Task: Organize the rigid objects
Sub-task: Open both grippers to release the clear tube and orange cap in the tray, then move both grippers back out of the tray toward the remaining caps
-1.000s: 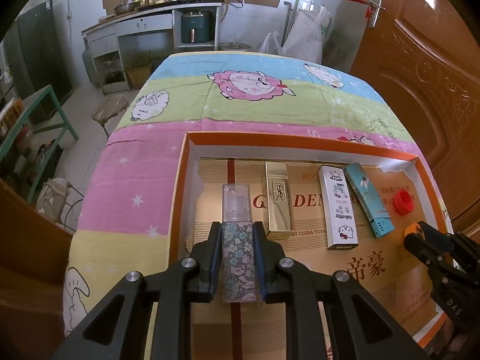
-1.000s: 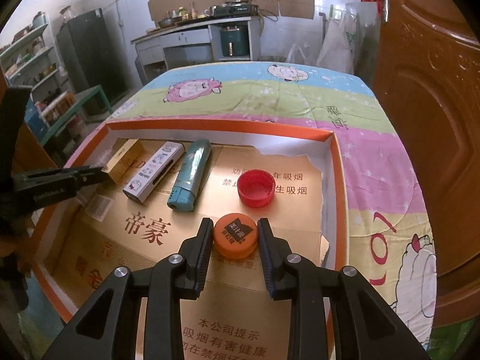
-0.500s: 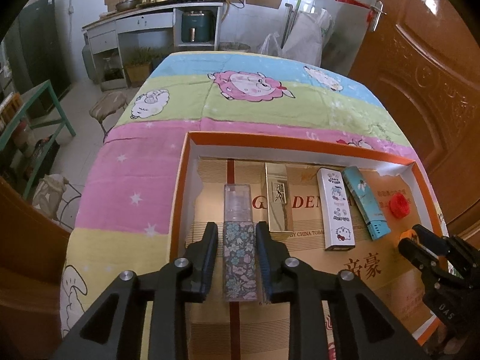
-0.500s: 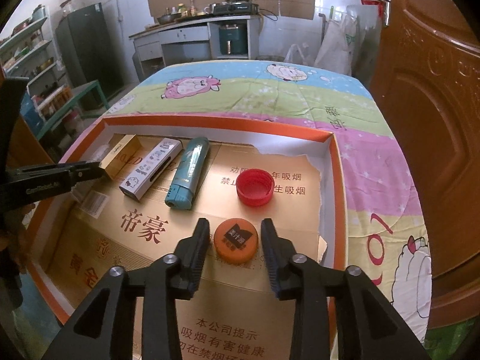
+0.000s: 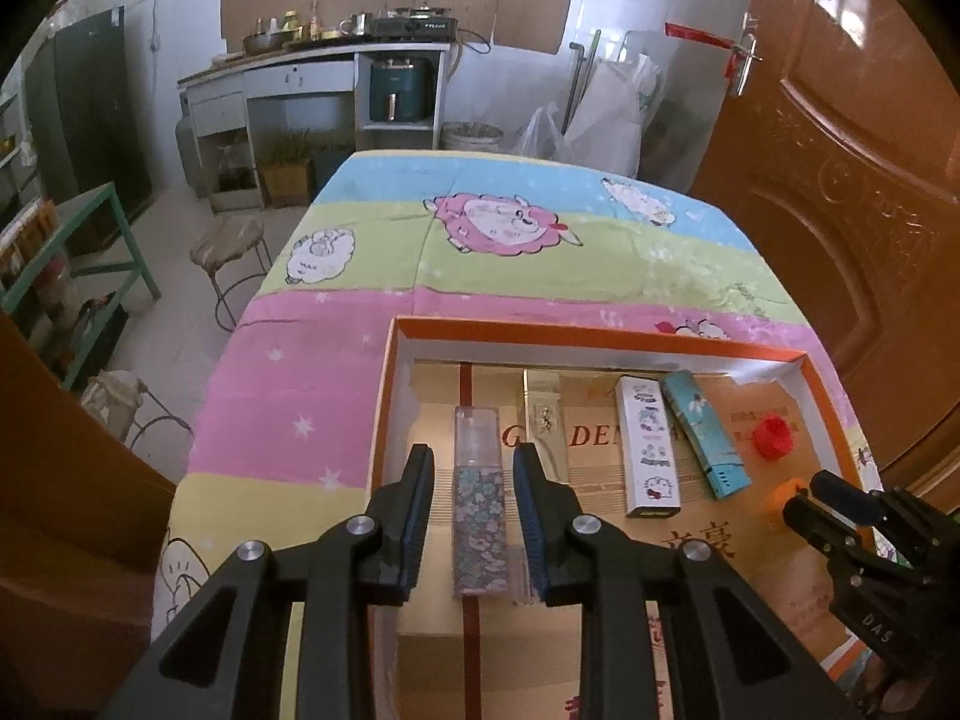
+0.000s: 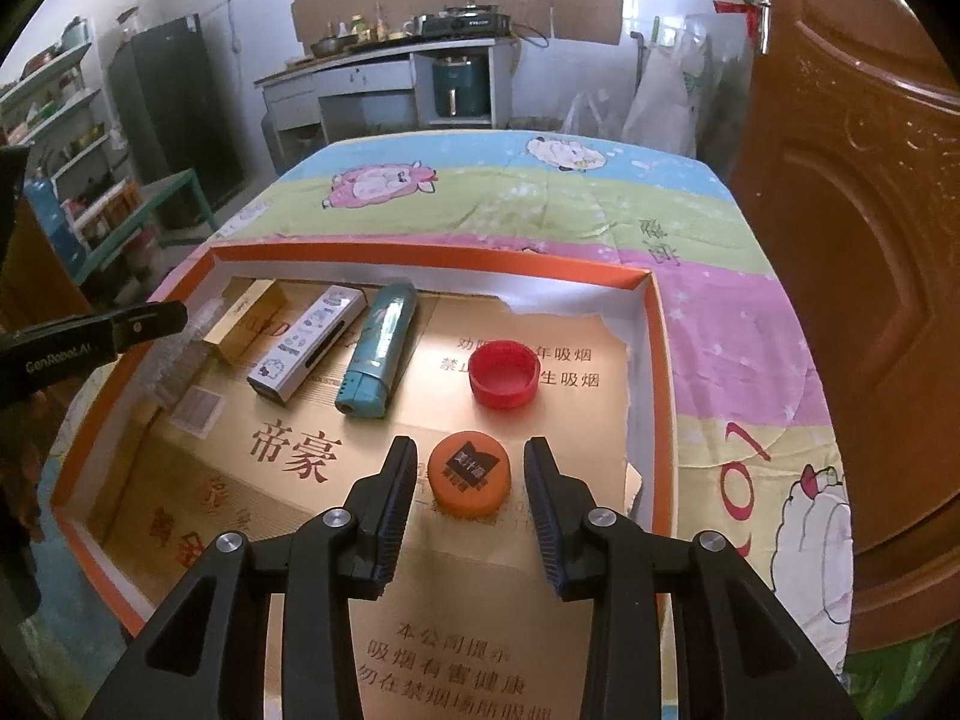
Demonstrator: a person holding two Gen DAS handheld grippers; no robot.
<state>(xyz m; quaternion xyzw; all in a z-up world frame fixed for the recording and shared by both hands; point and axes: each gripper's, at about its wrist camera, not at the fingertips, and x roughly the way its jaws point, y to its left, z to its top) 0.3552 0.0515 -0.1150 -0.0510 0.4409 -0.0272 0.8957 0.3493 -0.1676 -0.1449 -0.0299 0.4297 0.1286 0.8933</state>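
An orange-rimmed box (image 5: 594,333) (image 6: 420,255) lined with gold cardboard lies on the bed. A floral-print bottle with a clear cap (image 5: 478,510) lies in it, between the jaws of my open left gripper (image 5: 474,462), untouched. An orange cap (image 6: 470,472) (image 5: 789,489) lies between the jaws of my open right gripper (image 6: 471,456), with gaps on both sides. Lined up in the box are a gold box (image 5: 543,420) (image 6: 246,327), a white printed box (image 5: 647,447) (image 6: 306,345), a teal tube (image 5: 705,435) (image 6: 378,357) and a red cap (image 5: 773,437) (image 6: 503,373).
The box sits on a striped sheep-print bedsheet (image 5: 510,252). A brown wooden door (image 5: 840,150) stands close on the right. A stool (image 5: 228,240) and a green frame (image 5: 90,240) stand on the floor to the left. A kitchen counter (image 5: 312,66) lines the back wall.
Both grippers have opened, releasing the floral bottle and the orange cap onto the cardboard, and both have drawn back and risen a little.
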